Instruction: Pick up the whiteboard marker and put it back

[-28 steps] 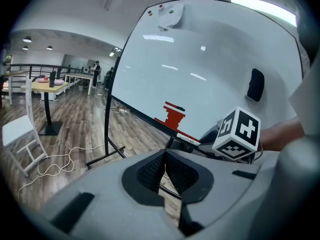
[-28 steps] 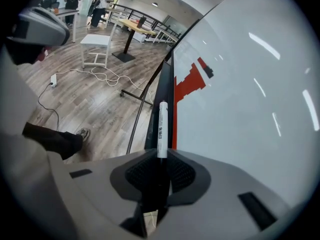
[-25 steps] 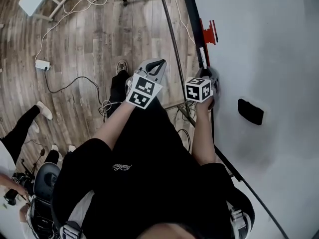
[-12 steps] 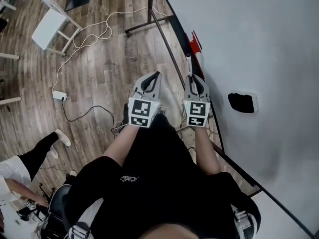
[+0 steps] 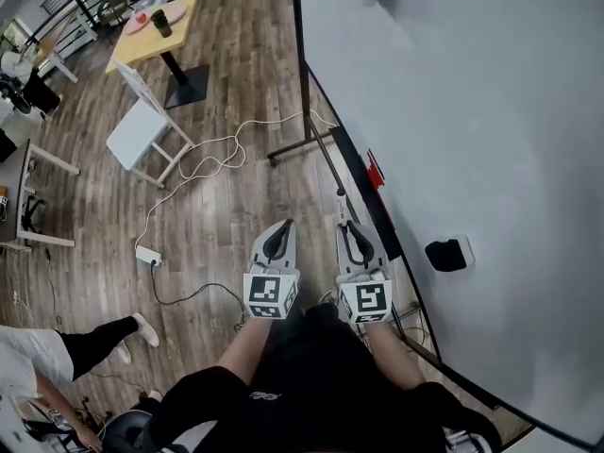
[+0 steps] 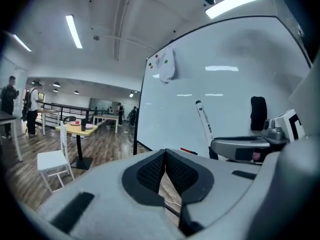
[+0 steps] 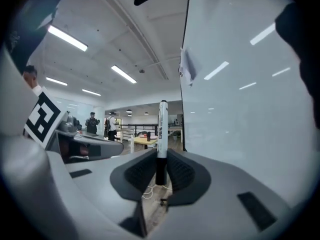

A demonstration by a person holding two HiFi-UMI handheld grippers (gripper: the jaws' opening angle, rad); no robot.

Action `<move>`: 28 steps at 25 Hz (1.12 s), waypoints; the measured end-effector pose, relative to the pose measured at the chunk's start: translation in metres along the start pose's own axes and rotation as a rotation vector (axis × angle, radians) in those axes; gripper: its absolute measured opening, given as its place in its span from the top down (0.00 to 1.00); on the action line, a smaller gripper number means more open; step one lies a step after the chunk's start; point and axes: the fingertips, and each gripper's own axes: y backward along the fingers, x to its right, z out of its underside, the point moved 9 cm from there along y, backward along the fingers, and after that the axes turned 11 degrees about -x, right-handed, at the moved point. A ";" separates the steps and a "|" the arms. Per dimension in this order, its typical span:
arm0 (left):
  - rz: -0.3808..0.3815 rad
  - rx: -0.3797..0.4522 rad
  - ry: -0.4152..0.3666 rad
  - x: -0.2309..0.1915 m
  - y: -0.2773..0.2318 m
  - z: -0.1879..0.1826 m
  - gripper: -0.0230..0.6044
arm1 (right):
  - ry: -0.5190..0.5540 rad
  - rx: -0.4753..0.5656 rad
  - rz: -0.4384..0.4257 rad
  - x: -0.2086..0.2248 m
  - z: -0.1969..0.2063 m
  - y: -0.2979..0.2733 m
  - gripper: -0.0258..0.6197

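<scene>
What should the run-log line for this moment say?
right gripper: shut on whiteboard marker | left gripper: shut, empty | status: beside whiteboard, marker not yet returned

Open room was found to the left of the left hand-held gripper (image 5: pixel 282 226), over wooden floor (image 5: pixel 217 83) crossed by a white cable (image 5: pixel 203 163). The right hand-held gripper (image 5: pixel 348 227) was hemmed in on its right by the whiteboard (image 5: pixel 472 111). The board's black ledge (image 5: pixel 359 185) was seen just beside the whiteboard marker (image 5: pixel 341 203) that stuck out past its jaws, and a black eraser (image 5: pixel 447 254) was fixed on the board nearby. Only a narrow gap was seen between the two hand-held grippers. A white chair (image 5: pixel 142 135) and a yellow tabletop (image 5: pixel 156 31) were placed well apart, ahead and leftward.
</scene>
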 end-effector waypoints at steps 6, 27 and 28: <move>-0.048 0.066 0.013 -0.026 0.016 -0.018 0.95 | 0.015 0.070 -0.108 -0.031 -0.028 -0.021 0.88; -0.187 0.136 0.116 -0.223 0.035 -0.041 0.95 | 0.159 0.046 -0.265 -0.153 -0.093 -0.177 0.88; -0.179 0.139 0.115 -0.231 0.034 -0.044 0.95 | 0.163 0.043 -0.259 -0.156 -0.096 -0.184 0.88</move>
